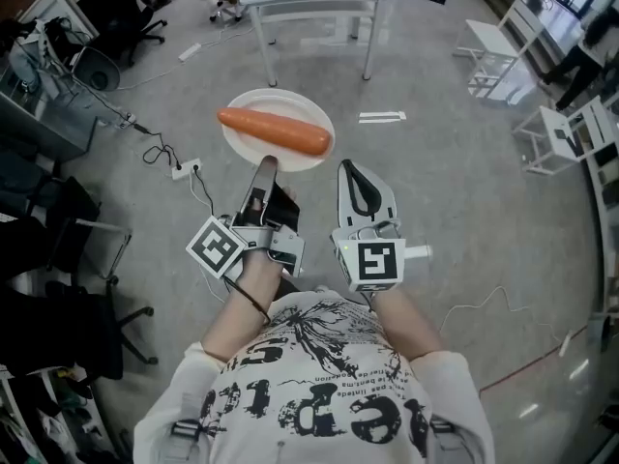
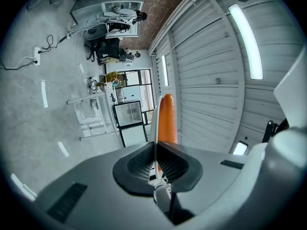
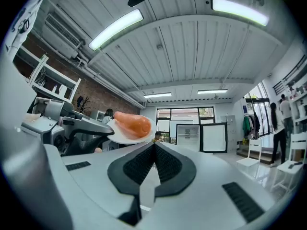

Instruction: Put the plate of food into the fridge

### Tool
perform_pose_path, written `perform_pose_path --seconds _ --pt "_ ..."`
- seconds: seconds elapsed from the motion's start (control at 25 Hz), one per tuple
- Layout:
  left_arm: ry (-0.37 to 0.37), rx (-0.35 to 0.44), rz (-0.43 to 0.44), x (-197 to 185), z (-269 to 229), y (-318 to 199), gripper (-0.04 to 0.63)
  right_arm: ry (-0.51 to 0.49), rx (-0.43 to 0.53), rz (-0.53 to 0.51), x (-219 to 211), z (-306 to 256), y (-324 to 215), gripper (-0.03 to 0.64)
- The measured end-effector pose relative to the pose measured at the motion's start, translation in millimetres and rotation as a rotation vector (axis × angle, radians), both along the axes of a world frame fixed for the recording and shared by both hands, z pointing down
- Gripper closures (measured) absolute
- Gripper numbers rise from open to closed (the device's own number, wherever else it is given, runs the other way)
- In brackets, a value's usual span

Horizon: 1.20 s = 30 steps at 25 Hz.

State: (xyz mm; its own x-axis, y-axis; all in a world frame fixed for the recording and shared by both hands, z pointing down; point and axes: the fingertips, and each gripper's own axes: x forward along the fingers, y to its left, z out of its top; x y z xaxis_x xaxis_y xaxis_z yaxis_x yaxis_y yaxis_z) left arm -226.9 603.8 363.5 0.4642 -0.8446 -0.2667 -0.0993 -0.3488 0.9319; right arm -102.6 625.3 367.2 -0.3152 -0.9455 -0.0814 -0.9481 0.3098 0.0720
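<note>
Your plate (image 1: 253,114) is white and round, held off the floor (image 1: 435,191) by its near rim, straight ahead of you. One orange carrot (image 1: 274,130) lies across it, thick end to your right. No print shows on the plate.

Your left gripper (image 1: 265,167) has its jaws nearly together, clamped on that near rim. In the left gripper view the plate (image 2: 154,123) runs edge-on as a thin white line between the pads, with the carrot (image 2: 167,119) just beyond them.

Your right gripper (image 1: 350,170) sits just beside the plate's right side, apart from it. Its jaws are pressed together with nothing between them. In the right gripper view the plate (image 3: 125,139) and carrot (image 3: 132,123) sit up and to the left of the jaws.

The fridge (image 3: 188,137) stands well away by the far windows, a white box with a dark-framed panel beside it. I can't read any label on it.

Each gripper carries a cube with black-and-white square markers. Your shirt (image 1: 319,394) has large black lettering, upside down in the head view; I can't read it reliably.

A white counter (image 1: 314,8) stands beyond the plate, with a white tape strip (image 1: 382,117) on the floor near it. A power strip (image 1: 186,169) with cables lies left, and white chairs (image 1: 556,138) stand right.
</note>
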Motion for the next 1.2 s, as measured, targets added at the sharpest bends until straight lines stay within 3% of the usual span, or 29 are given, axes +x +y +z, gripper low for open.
perform_pose_path --seconds 0.64,1.2 --pt "-0.002 -0.013 -0.006 -3 4 -16 0.572 -0.050 -0.020 -0.005 6 4 -19 0.616" --pt "0.009 -0.012 0.045 -57 5 -149 0.572 -0.062 -0.045 0.026 -47 9 -145 0.617"
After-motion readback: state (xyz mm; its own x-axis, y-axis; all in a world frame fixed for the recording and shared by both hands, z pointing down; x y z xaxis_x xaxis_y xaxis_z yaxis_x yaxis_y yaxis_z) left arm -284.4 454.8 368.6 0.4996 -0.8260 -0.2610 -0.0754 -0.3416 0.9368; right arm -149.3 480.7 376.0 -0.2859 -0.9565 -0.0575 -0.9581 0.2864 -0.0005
